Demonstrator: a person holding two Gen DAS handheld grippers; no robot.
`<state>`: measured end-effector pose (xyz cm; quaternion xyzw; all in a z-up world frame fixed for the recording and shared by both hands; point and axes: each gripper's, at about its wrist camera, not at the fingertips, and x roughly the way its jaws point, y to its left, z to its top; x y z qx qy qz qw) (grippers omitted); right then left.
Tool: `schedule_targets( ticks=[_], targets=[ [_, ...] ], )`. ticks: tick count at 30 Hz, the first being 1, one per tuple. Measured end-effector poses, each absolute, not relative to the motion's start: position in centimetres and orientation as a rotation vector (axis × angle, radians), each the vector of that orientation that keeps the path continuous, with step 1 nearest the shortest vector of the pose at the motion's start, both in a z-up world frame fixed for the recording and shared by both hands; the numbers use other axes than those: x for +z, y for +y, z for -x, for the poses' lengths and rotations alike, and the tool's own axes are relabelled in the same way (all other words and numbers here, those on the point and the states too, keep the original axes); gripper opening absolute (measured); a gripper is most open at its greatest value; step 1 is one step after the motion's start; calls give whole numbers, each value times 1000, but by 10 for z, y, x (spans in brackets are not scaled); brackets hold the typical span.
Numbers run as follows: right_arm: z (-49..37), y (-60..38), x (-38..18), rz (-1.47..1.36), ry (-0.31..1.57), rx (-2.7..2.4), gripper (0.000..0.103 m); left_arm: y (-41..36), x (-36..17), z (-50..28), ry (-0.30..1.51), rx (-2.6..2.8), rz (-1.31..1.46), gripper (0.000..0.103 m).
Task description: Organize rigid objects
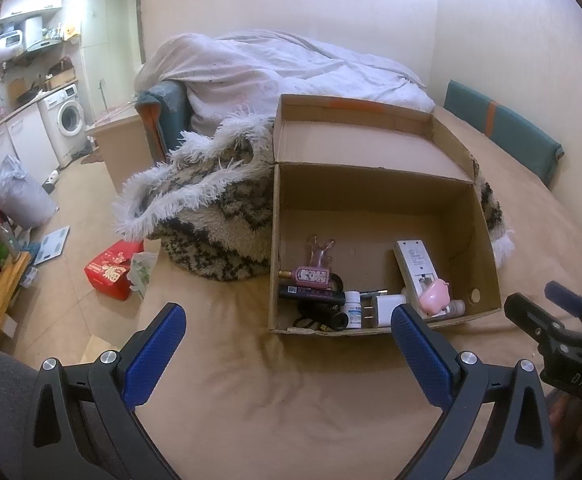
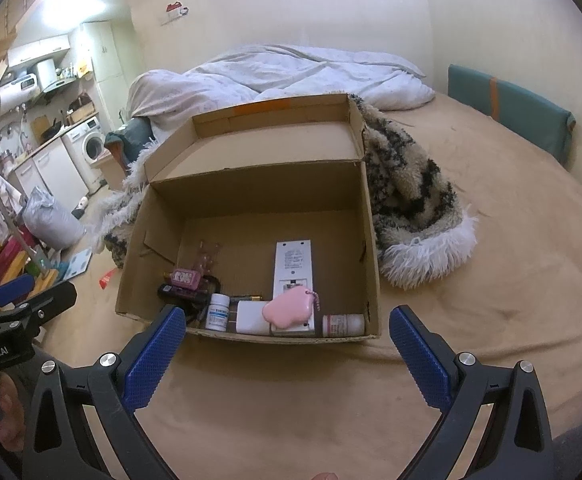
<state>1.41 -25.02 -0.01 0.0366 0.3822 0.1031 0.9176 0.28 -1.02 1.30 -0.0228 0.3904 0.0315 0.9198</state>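
**Both claws released, items sit in the box on the bed**

Left claw (image 1: 287, 320): jaws spread wide, nothing between them, hovering over the tan bed sheet (image 1: 251, 392) just short of the box. Right claw (image 2: 283, 322): same, jaws apart and empty, over the sheet at the box's near wall.

Cardboard box (image 2: 251, 338) sits on the bed, lid flap folded back and open. All the small stuff is bunched along the near wall inside:
- white pill bottle (image 2: 217, 312), upright
- white charger plug (image 2: 251, 316) just right of it, lying flat
- pink keychain charm (image 2: 289, 309) resting on the plug and on the lower end of the remote
- white remote (image 2: 293, 260), lying flat, pointing away from the near wall
- second small bottle (image 2: 343, 324) on its side in the near right corner
- pink perfume bottle (image 2: 185, 278) and a dark tube (image 2: 173, 291) in the left part, with a clear pink hair clip (image 2: 209, 254) behind them

Fuzzy black-and-cream blanket (image 2: 411, 200) is bunched against the box's far and right sides. Beyond that, a white duvet (image 2: 291, 76) is heaped at the far end of the bed, with a teal cushion (image 2: 511, 108) against the right wall. Far left: a kitchen area with a washing machine (image 2: 91, 142).
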Motion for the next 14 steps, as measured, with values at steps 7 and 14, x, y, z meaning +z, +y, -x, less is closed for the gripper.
schedule_targets(
  ticks=[7, 14],
  targets=[
    [-14, -250, 0, -75, 786, 212, 103, -9, 12, -3, 808, 65, 47, 102],
    [-14, -250, 0, -75, 786, 212, 103, -10, 11, -4, 814, 58, 38, 102]
  ],
)
